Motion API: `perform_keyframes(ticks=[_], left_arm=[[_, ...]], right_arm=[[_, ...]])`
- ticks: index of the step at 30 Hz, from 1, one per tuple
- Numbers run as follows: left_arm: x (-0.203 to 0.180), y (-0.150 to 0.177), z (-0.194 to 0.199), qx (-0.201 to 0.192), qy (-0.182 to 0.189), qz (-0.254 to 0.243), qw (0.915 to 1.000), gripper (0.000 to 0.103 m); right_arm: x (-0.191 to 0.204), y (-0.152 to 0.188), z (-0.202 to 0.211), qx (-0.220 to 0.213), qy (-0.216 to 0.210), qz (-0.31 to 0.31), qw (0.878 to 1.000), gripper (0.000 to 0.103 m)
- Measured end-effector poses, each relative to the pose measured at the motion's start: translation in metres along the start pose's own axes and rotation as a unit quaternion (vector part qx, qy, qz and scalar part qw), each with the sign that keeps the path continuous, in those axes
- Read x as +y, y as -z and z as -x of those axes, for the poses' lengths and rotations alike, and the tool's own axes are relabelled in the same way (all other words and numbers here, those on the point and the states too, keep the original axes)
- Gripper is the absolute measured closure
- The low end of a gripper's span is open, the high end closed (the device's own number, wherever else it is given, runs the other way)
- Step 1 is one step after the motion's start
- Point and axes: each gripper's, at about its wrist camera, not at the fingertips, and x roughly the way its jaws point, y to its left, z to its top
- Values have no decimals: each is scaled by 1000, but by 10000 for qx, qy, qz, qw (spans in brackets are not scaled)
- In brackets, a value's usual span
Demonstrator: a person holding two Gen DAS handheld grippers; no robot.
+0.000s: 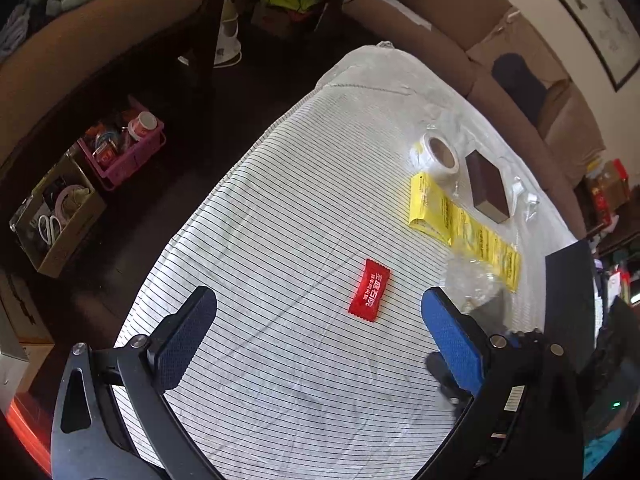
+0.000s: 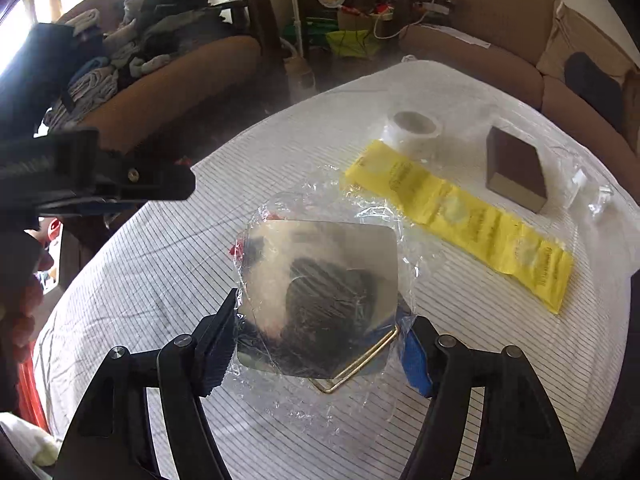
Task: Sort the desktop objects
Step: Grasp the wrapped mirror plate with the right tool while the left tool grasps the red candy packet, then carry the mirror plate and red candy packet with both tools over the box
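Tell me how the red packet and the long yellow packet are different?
The red packet is short and small; the yellow packet is a long strip. The red packet lies alone on the striped cloth; the yellow packet has a white tape roll sitting at its far end and a brown box right beside it. Both lie flat and carry printed writing.

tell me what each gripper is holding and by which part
The right gripper clamps a plastic-wrapped mirror by its two side edges, near the lower end. The left gripper is open and holds nothing.
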Motion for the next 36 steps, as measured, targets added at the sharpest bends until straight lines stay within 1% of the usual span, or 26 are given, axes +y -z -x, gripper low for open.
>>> perform_keyframes(ticks=[2,4,7,8,9,10,11,13,14,16,17,18,19,21,24,26,28,30,31,32,35,36], left_arm=[[-11,2,-7,-39,-108,-327,9994,1],[-26,5,-16,-59,-274,-755,9968,1],[-51,12,-26,-193,-690,-1423,9872,5],[-59,14,-29,-252,-826,-1616,9831,15],[-66,16,-34,-265,-926,-1759,9797,31],[-70,16,-39,-216,-1034,-1841,9772,36],[-72,18,-46,-144,-1119,-1878,9757,39],[-73,20,-58,-27,-1195,-1870,9751,39],[-71,21,-62,-1,-1164,-1816,9765,39],[-70,20,-63,-59,-1052,-1688,9800,41],[-72,21,-63,-75,-1034,-1687,9802,44],[-73,21,-63,-105,-992,-1696,9804,52],[-75,22,-63,-138,-952,-1711,9805,57],[-75,22,-62,-151,-783,-1697,9823,87],[-69,18,-59,-19,-280,-1402,9897,87],[-58,11,-51,8,259,-974,9949,87],[-47,1,-34,-110,855,-559,9947,87],[-40,-8,-17,-286,1289,-310,9908,87],[-40,-11,-10,-339,1380,-272,9895,87],[-41,-12,-5,-400,1366,-293,9894,87],[-52,-14,4,-515,1241,-474,9898,87],[-59,-14,6,-561,1119,-604,9903,87]], right_arm=[[-16,1,23,-42,89,-179,9998,31],[-32,3,45,-31,137,-454,9989,31],[-52,9,80,-173,22,-872,9960,31],[-53,12,92,-232,-14,-943,9953,31],[-55,16,101,-271,-17,-977,9948,31],[-56,19,110,-302,7,-994,9946,31],[-55,23,119,-346,28,-1013,9943,31],[-55,31,131,-445,-4,-1060,9934,31],[-56,33,136,-493,-14,-1084,9929,30],[-57,38,143,-554,-9,-1131,9920,30],[-57,40,144,-553,-8,-1131,9920,30],[-58,41,143,-542,3,-1113,9923,30],[-58,42,142,-535,31,-1092,9926,30],[-59,45,141,-514,29,-1105,9925,30],[-61,51,137,-519,-67,-1209,9913,30],[-62,54,135,-509,-66,-1237,9910,30],[-64,56,135,-498,-127,-1289,9903,30],[-67,57,136,-528,-154,-1333,9895,30],[-69,57,137,-549,-161,-1354,9891,30],[-70,57,138,-565,-171,-1382,9886,30],[-75,57,143,-649,-239,-1490,9864,30],[-76,57,145,-670,-248,-1512,9859,30]])
